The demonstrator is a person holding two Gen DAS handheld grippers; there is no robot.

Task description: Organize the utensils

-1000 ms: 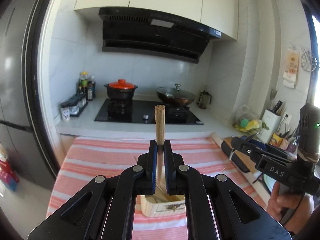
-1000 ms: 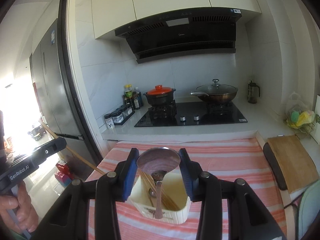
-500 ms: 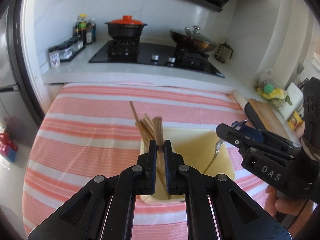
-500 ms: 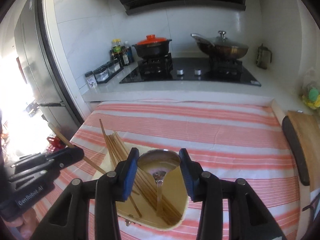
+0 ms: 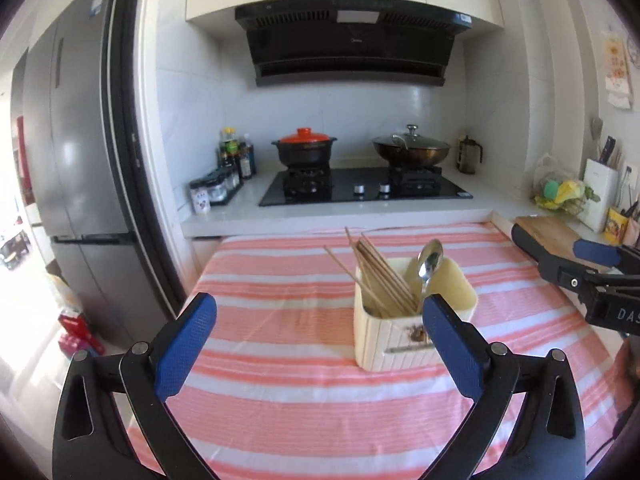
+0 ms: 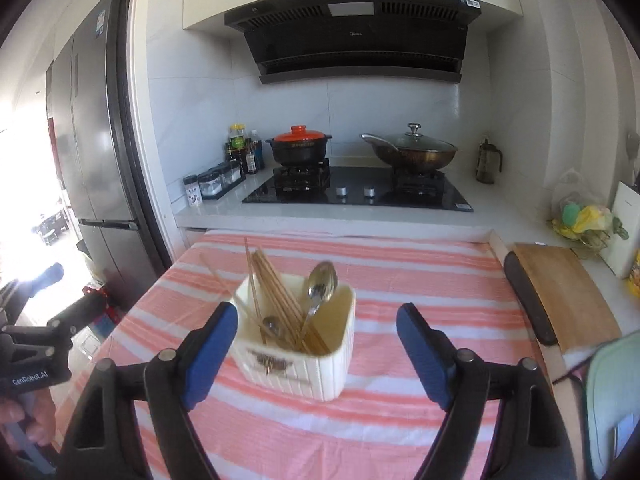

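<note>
Both tools — my left tool [image 5: 320, 326] and right tool [image 6: 316, 338] — gape wide (nothing held), short of the holder [image 6: 296, 344] with chopsticks [image 6: 276, 296] and spoon [image 6: 322, 284].

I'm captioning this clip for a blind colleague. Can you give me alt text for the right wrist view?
A cream utensil holder stands on a pink-striped tablecloth, holding wooden chopsticks and a metal spoon. The open right gripper frames it, empty. A stove sits behind.
</note>
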